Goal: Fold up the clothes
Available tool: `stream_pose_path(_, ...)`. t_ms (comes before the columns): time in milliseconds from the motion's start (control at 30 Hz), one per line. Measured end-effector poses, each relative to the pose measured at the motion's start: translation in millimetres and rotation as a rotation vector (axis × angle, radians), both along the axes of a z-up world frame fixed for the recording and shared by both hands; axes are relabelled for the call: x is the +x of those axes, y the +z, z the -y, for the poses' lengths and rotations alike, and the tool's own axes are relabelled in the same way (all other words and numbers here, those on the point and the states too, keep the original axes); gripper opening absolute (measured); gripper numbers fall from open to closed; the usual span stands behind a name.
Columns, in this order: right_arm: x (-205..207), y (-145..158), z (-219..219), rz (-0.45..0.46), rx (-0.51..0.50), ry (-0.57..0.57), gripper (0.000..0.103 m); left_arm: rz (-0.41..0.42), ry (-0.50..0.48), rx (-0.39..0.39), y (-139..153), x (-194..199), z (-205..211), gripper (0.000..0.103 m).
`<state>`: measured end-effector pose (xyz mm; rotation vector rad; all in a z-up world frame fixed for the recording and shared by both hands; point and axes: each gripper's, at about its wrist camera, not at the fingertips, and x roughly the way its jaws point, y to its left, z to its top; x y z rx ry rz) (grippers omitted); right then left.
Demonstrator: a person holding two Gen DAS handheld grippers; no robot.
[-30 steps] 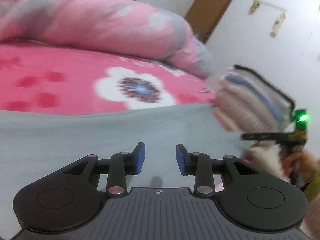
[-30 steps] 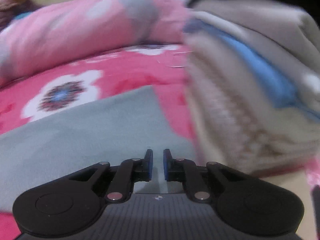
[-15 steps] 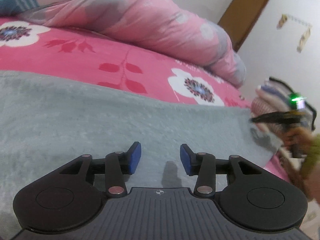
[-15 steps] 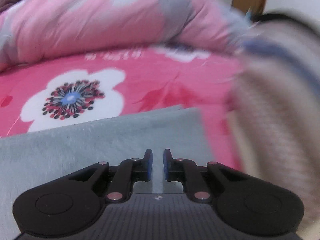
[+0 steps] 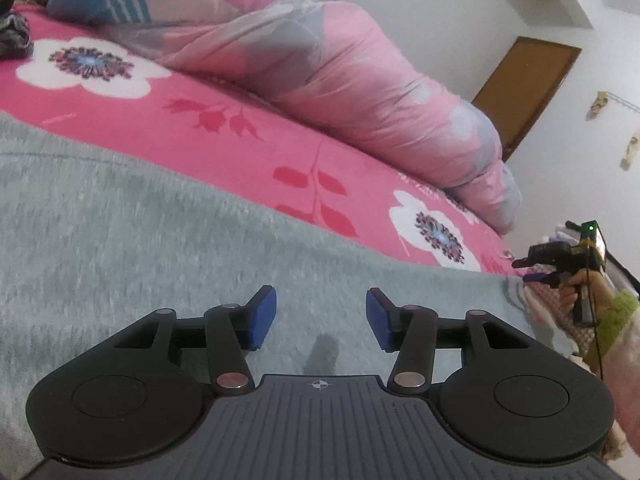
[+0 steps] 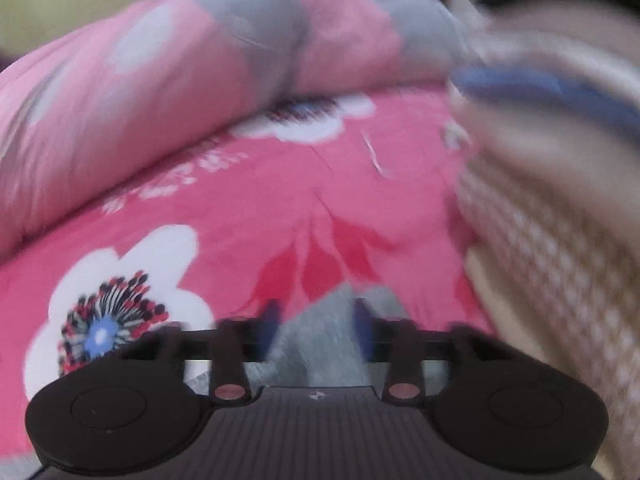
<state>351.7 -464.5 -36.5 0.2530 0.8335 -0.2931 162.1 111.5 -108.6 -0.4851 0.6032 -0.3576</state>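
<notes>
Both jaws opening: left gripper [image 5: 321,317] over flat grey garment [image 5: 120,232], nothing between; right gripper [image 6: 316,326] straddling its corner [image 6: 340,312], beside folded stack [image 6: 560,208] on bed [image 6: 240,216].

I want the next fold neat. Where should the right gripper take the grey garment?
Probably the grey garment's corner tip poking between the right gripper's opening fingers: come in low along the pink sheet, since the rest lies flat.
</notes>
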Motion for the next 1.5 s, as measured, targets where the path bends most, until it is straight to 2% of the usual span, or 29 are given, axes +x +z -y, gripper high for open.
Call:
stream_pose_path(33,4.1,-1.1,7.1,-0.027,0.035,-0.038,0.048,-0.001,0.000,0.001,-0.4,-0.1,-0.3,0.050)
stream_pose_path(167,26.7,-16.3,15.6,-0.137,0.054,-0.128,0.046,0.001,0.008,0.003,-1.6,0.0,-1.2,0.050)
stream_pose_path(267,24.6,-24.4,17.7,-0.143,0.060,-0.163,0.024,0.005,0.026,0.003,-2.6,-1.4,-3.8,0.050)
stream_pose_path(300,23.9,-27.0,18.4,-0.145,0.062,-0.175,0.008,0.004,0.030,0.002,-2.7,-1.9,-4.6,0.050)
stream_pose_path(333,21.0,-23.8,20.2,-0.124,0.067,-0.177,0.006,0.003,0.033,0.002,-2.8,-2.3,-5.4,0.050)
stream_pose_path(533,26.4,-4.9,9.4,-0.011,0.017,-0.169,0.006,0.008,0.057,0.054,-2.3,-5.7,-3.9,0.050)
stream_pose_path(600,38.2,-10.1,8.0,-0.002,0.018,-0.166,0.006,0.006,0.062,0.068,-2.7,-5.7,-3.6,0.050)
stream_pose_path(667,48.1,-27.8,9.4,-0.031,0.004,-0.179,0.006,0.003,0.063,0.072,-3.6,-4.7,-3.6,0.050)
stream_pose_path(700,52.6,-36.6,11.3,-0.047,-0.003,-0.189,0.018,0.003,0.064,0.073,-3.6,-4.3,-3.8,0.050)
stream_pose_path(733,48.5,-35.5,13.0,-0.026,-0.014,-0.224,0.034,0.004,0.065,0.073,-3.8,-4.2,-4.4,0.050)
stream_pose_path(800,40.3,-33.3,16.2,0.014,-0.036,-0.295,0.040,0.005,0.076,0.063,-3.3,-5.1,-7.4,0.050)
stream_pose_path(933,0.0,-2.0,-15.7,0.136,-0.056,-0.121,0.039,0.023,0.119,0.064,0.5,-7.6,-14.8,0.050)
stream_pose_path(1033,-37.9,2.1,-67.8,0.147,-0.060,0.211,0.038,0.030,0.173,0.069,1.8,-8.0,-21.5,0.050)
stream_pose_path(1133,-70.6,-18.0,-106.3,0.101,-0.137,0.510,0.037,0.024,0.223,0.064,1.9,-7.8,-30.0,0.050)
stream_pose_path(1233,-81.2,-50.4,-86.0,0.041,-0.241,0.516,0.038,0.024,0.268,0.059,1.6,-10.1,-39.4,0.050)
stream_pose_path(1300,-82.7,-48.4,-50.1,0.042,-0.253,0.294,0.033,0.032,0.294,0.066,2.2,-13.0,-44.5,0.050)
stream_pose_path(1333,-85.8,-43.4,-43.6,0.046,-0.298,0.232,0.027,0.036,0.303,0.068,2.2,-14.1,-46.4,0.050)
stream_pose_path(1367,-88.9,-38.5,-37.2,0.049,-0.342,0.171,0.026,0.038,0.316,0.067,2.3,-14.7,-49.1,0.050)
stream_pose_path(1400,-98.5,-33.0,-45.7,0.081,-0.349,0.216,0.026,0.040,0.324,0.063,2.6,-14.5,-51.5,0.050)
stream_pose_path(1500,-137.7,-26.7,-104.7,0.179,-0.268,0.555,0.026,0.042,0.353,0.063,3.4,-11.8,-54.9,0.050)
